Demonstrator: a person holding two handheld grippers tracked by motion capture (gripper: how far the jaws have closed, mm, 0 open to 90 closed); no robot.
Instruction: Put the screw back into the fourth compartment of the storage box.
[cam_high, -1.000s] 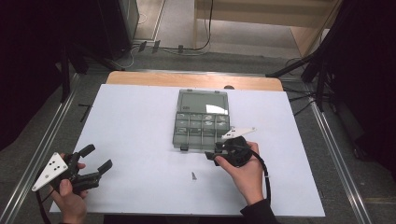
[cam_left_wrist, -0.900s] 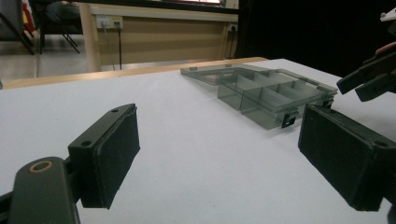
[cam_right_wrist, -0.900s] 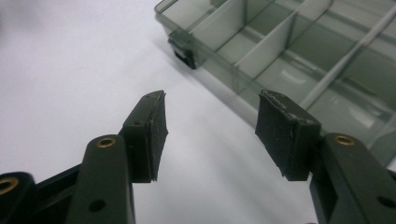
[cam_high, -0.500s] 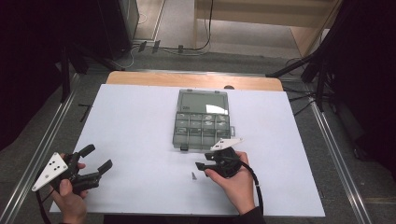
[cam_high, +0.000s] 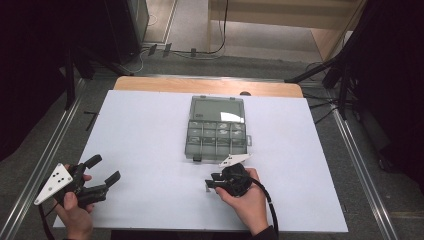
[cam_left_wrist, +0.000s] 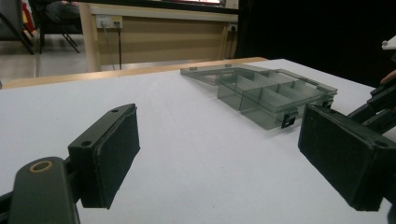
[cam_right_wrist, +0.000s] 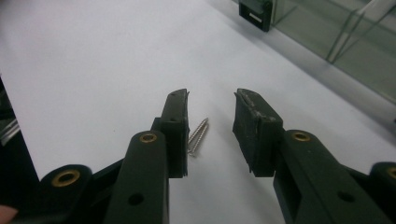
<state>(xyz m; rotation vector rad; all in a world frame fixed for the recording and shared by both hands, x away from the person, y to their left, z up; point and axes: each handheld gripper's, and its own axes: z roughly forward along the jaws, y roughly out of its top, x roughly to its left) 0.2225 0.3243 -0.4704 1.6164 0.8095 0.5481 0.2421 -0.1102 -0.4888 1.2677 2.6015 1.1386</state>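
- Since the earlier frames the right hand-held gripper (cam_high: 211, 183) has come away from the front edge of the compartment box (cam_high: 216, 129) toward the person and down to the screw (cam_right_wrist: 198, 136); its jaws have just been closing, and the screw lies between them, not yet pinched.
- The left hand-held gripper (cam_high: 102, 175) has stayed at the near left of the surface (cam_high: 145, 130), jaws wide and empty.
- To do the pick well, I judge the right jaws should centre on the shank, which lies close to the left pad (cam_right_wrist: 176, 122), then settle flat to the surface before closing, so the thin screw does not roll or skid out.
- The right gripper view shows the screw's thread and the gap at each pad; in the high view it is a faint speck (cam_high: 207, 189).
- The left gripper view shows the box open, its dividers (cam_left_wrist: 271, 95) standing, from low across the surface.
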